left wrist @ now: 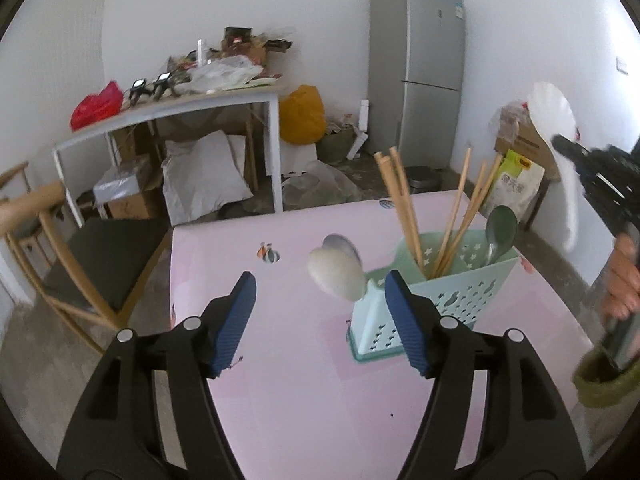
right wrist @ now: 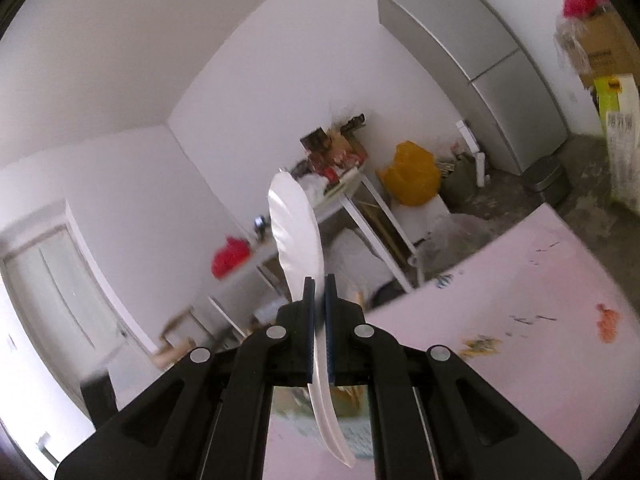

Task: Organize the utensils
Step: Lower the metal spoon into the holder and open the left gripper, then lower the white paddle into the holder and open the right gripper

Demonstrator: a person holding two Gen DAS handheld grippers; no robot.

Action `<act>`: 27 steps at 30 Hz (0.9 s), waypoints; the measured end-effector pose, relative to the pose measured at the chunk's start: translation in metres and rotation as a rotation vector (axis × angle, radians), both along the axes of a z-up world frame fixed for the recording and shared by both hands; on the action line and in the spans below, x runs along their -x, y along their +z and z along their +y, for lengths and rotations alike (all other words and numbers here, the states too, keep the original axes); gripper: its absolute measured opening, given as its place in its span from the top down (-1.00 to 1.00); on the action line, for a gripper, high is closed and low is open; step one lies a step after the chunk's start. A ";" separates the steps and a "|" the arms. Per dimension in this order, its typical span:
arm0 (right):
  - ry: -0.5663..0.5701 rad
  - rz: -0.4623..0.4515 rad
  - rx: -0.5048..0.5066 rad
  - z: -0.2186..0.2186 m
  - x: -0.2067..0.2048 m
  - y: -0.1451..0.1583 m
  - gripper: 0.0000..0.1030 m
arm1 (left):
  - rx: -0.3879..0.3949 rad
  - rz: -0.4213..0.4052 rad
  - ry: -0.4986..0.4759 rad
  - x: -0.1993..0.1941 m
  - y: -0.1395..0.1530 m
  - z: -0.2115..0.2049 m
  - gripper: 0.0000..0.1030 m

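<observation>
A teal utensil holder stands on the pink table. It holds several wooden chopsticks and a green spoon. The bowl of a pale spoon sticks up at the holder's near left corner, blurred, with its lower end hidden. My left gripper is open just in front of it, pads clear of the spoon. My right gripper is shut on a white rice paddle, held up in the air. From the left wrist view the paddle is right of the holder.
A person's hand holds the right gripper at the table's right edge. Behind the table are a grey fridge, a cluttered white desk, a yellow bag and a wooden chair at left.
</observation>
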State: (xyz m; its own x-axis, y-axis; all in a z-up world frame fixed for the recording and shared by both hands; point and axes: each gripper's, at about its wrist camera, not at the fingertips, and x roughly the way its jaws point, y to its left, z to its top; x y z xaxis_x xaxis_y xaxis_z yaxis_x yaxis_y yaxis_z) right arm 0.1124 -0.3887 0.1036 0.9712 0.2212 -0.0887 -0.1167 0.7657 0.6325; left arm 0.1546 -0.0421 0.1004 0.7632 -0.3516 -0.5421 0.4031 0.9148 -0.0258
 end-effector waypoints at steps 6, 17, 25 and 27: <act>-0.047 -0.003 0.030 0.016 -0.036 -0.021 0.91 | 0.025 0.031 0.034 -0.003 -0.009 0.019 -0.25; -0.098 -0.004 0.139 0.033 -0.053 -0.049 0.90 | 0.019 0.052 0.072 -0.012 -0.018 0.038 -0.25; -0.100 0.004 0.257 0.046 -0.042 -0.055 0.90 | 0.025 0.062 0.061 -0.016 -0.020 0.031 -0.25; -0.103 0.001 0.277 0.047 -0.039 -0.055 0.89 | 0.023 0.062 0.057 -0.017 -0.020 0.029 -0.25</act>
